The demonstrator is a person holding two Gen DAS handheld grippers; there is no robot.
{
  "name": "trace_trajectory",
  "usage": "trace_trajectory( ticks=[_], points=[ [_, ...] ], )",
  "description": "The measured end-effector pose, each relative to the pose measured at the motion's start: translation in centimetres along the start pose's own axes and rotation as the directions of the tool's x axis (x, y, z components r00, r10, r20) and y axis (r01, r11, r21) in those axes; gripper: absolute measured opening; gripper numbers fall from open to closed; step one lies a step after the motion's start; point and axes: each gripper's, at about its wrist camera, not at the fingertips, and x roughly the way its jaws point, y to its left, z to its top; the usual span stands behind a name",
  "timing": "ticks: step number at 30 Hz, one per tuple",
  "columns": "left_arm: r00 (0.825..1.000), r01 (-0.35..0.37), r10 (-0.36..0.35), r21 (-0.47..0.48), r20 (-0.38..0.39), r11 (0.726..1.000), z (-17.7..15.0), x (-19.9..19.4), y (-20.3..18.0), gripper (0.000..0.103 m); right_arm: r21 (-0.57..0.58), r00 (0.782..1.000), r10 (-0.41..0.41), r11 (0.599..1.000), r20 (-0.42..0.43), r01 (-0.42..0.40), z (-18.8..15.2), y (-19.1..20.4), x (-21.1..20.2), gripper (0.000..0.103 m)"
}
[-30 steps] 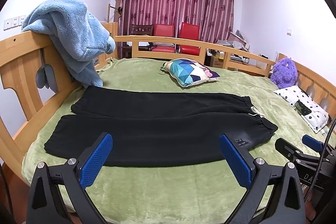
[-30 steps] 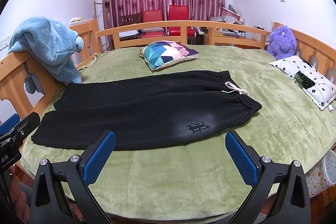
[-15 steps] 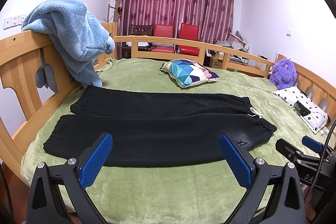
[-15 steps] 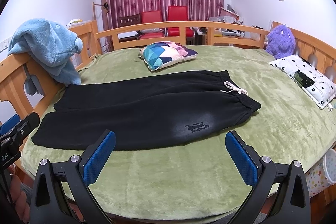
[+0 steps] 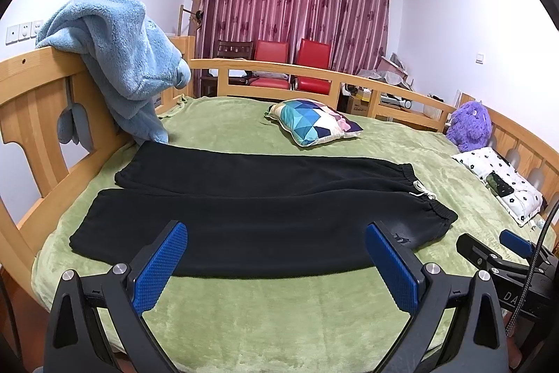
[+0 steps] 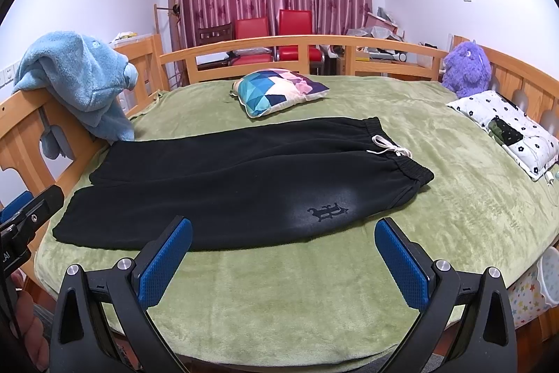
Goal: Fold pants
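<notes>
Black pants [image 5: 258, 212] [image 6: 241, 187] lie flat on the green blanket, legs side by side pointing left, waistband with a white drawstring [image 6: 387, 149] at the right. A dark logo [image 6: 326, 210] marks the near hip. My left gripper [image 5: 276, 254] hovers open above the blanket's near edge, short of the near leg. Open as well, my right gripper [image 6: 283, 254] hangs before the hip area with nothing between its blue pads. In the left wrist view the right gripper [image 5: 506, 254] shows at the right edge.
A wooden bed rail [image 5: 31, 100] carries a blue fleece garment [image 5: 122, 58] at the left. A patterned cushion [image 6: 279, 90] lies behind the pants. A purple plush [image 6: 466, 67] and a white dotted pillow [image 6: 506, 124] sit at the right. Red chairs and a curtain stand behind.
Both views have shifted very slightly; the pants lie unmoved and both grippers stay open.
</notes>
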Motion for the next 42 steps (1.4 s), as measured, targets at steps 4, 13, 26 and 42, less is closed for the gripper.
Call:
trace_trajectory(
  ticks=[4, 13, 26, 42],
  points=[
    [1.000, -0.001, 0.001, -0.002, 0.002, 1.000, 0.0, 0.0, 0.1, 0.103, -0.003, 1.000, -0.002, 1.000, 0.000, 0.002, 0.0, 0.0, 0.0, 0.102],
    [1.000, -0.010, 0.010, 0.002, 0.010, 1.000, 0.1, -0.1, 0.2, 0.103, -0.001, 1.000, -0.002, 1.000, 0.000, 0.002, 0.0, 0.0, 0.0, 0.102],
    [1.000, 0.003, -0.003, -0.006, 0.010, 1.000, 0.1, 0.0, 0.6, 0.103, -0.006, 1.000, 0.006, 1.000, 0.009, -0.006, 0.0, -0.2, 0.1, 0.102],
    [0.999, 0.008, -0.008, -0.021, -0.031, 1.000, -0.9, 5.0, 3.1, 0.102, 0.022, 0.998, 0.037, 0.999, 0.045, -0.038, -0.9, -2.4, 4.5, 0.101]
  ],
)
